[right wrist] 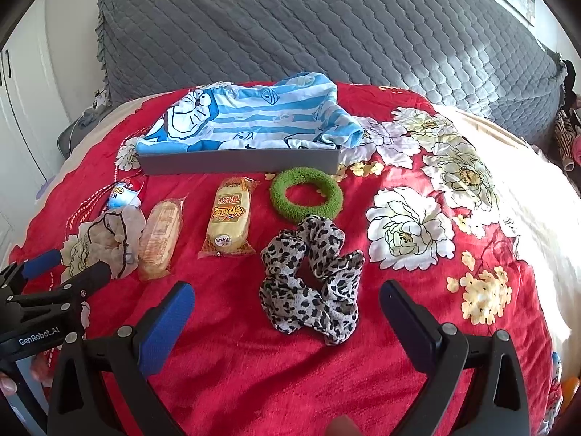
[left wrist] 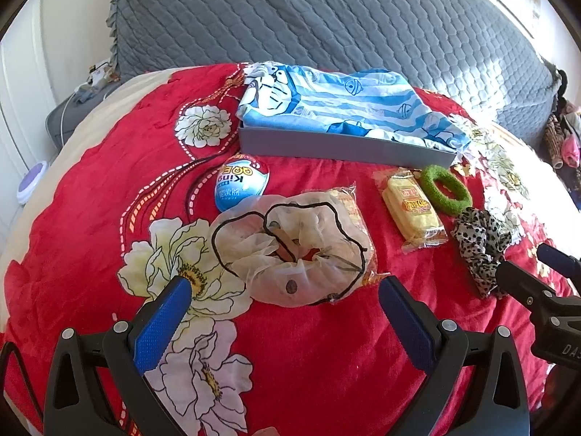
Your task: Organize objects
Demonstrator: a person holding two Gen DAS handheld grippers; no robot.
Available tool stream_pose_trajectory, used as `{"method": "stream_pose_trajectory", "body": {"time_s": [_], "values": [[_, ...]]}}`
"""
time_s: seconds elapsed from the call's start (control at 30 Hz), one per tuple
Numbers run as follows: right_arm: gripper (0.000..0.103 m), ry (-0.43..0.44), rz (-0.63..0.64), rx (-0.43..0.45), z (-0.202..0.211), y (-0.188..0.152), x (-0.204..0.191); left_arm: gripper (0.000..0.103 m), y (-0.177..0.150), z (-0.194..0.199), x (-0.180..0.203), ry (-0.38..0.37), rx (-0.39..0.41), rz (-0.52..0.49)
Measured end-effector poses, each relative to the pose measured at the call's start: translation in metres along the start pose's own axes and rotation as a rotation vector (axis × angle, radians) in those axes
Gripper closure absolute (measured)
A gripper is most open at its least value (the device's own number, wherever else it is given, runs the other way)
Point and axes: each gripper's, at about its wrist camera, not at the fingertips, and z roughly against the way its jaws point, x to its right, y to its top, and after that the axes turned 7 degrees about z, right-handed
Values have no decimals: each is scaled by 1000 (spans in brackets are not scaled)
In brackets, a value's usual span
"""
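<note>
bedroom, floral blanket (right wrist: 399, 327), quilted grey pillow (right wrist: 290, 25)

Both the left gripper (left wrist: 285, 290) and right gripper (right wrist: 287, 296) have black plastic frames, silver screws and blue textured pads (left wrist: 163, 321). White "GenRobot.AI" lettering marks the left one's side.

Behind: we see the box (right wrist: 238, 161) holding a cloth (right wrist: 250, 120).
Before it: our egg (right wrist: 125, 190), snacks (right wrist: 228, 218), scrunchies (right wrist: 312, 279) in a row.
</note>
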Motion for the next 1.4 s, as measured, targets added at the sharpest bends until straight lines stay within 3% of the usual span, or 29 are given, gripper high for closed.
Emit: {"method": "stream_pose_trajectory", "body": {"time_s": [0.8,1.4], "values": [[1,-9,9,-43,-31,7,1,1,23,-33,-2,27,1,30],[3,-22,-10,-97,-55,7,9,1,26,-58,-13,81,-16,121]]}}
